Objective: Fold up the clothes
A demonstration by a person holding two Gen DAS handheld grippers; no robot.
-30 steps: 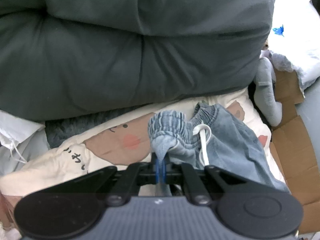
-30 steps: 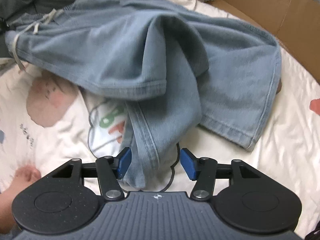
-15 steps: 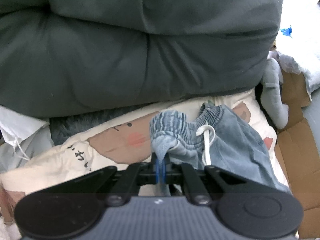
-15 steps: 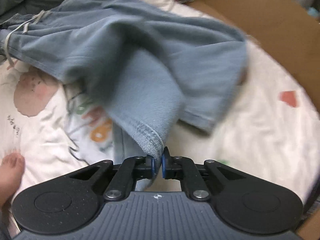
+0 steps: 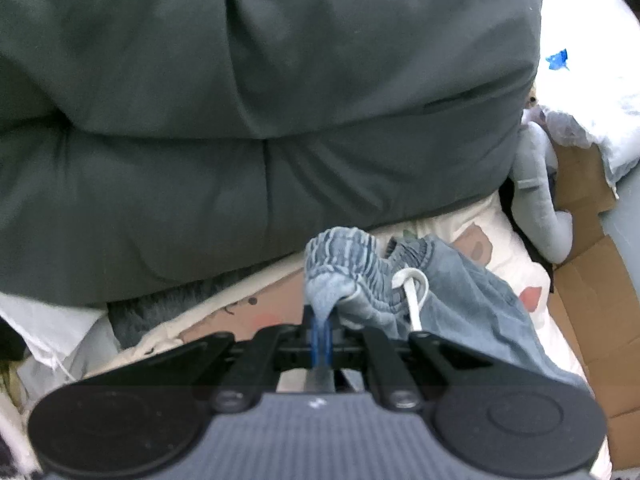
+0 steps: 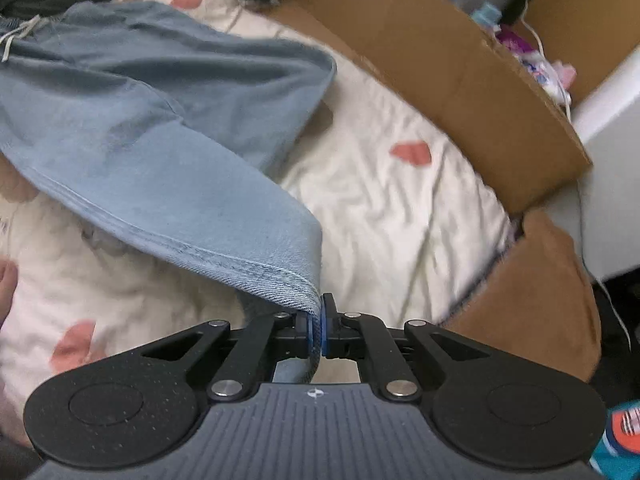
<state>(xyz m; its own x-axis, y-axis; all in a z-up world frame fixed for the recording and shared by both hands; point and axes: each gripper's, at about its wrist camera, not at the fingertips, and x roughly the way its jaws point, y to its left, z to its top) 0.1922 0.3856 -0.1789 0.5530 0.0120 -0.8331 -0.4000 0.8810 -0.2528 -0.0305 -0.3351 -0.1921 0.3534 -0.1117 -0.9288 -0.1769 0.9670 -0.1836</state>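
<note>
Left claw [image 5: 320, 334] pinching the gathered waistband of blue denim shorts [image 5: 460, 304], right claw [image 6: 318, 330] pinching their hem, cream patterned bedsheet [image 6: 392, 208] below, cardboard box [image 6: 460, 60] beside.

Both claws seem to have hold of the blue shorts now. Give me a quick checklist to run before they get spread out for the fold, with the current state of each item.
1. Left claw clamped on the waistband of the shorts: ok.
2. Right claw clamped on the hem of a leg: ok.
3. Drawstring clear of the left claw: ok, it hangs beside it.
4. Fabric free of folds between the claws: not ok, one leg lies doubled.
5. Bare bedsheet to lay the shorts on: ok.
6. Cardboard box clear of the shorts: ok.
</note>
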